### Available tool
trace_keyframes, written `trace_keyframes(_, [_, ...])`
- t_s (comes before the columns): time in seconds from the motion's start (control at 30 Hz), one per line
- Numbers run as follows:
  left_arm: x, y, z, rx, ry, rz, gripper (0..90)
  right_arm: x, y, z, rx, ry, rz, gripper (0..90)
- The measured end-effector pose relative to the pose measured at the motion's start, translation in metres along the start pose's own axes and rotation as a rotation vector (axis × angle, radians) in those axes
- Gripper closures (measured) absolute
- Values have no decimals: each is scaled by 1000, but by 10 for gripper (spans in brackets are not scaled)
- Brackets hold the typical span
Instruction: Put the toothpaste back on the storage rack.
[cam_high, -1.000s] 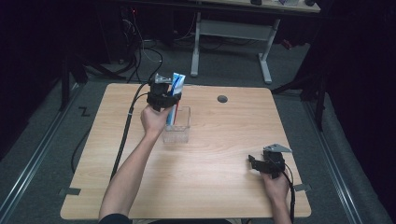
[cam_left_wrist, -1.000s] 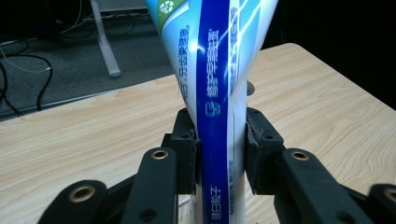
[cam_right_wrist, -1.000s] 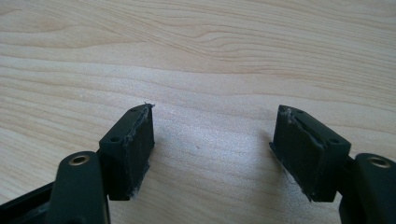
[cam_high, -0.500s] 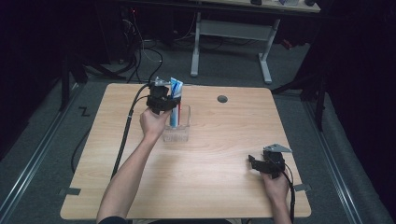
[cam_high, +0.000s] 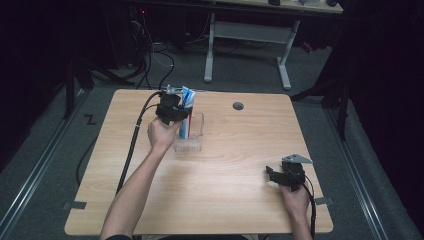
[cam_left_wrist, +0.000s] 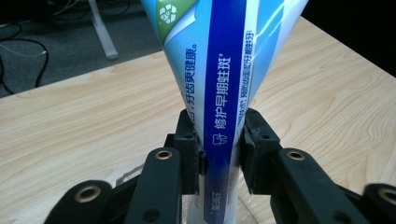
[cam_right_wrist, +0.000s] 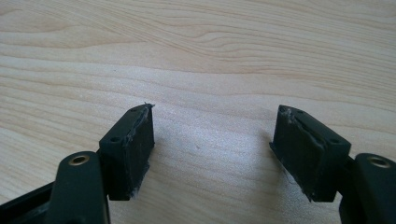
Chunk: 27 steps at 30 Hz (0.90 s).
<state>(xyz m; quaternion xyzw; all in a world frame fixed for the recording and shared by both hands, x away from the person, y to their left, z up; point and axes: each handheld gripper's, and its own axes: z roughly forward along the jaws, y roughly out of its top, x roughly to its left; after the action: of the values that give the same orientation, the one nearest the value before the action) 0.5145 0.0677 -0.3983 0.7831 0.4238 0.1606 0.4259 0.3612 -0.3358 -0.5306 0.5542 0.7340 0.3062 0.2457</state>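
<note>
Table top (cam_high: 220, 190) evenly lit from above, pale wood bright; surrounding floor and room dim to black at far left and right edges. High view soft, grainy, low detail. Short soft shadows under forearms. Left gripper view: toothpaste tube (cam_left_wrist: 224, 70) sharp, mild sheen streak on blue print, far table edge slightly soft. Right gripper view: wood grain crisp, faint shadows beside pads (cam_right_wrist: 140, 140).
</note>
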Motion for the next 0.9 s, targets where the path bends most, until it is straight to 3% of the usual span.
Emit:
trace_keyframes(0.47, [9, -13, -3, 9, -4, -48, 706, 0, 0, 0, 1, 0, 2, 294])
trace_keyframes(0.9, [10, -22, 2, 31, 25, -50, 693, 0, 0, 0, 1, 0, 2, 294])
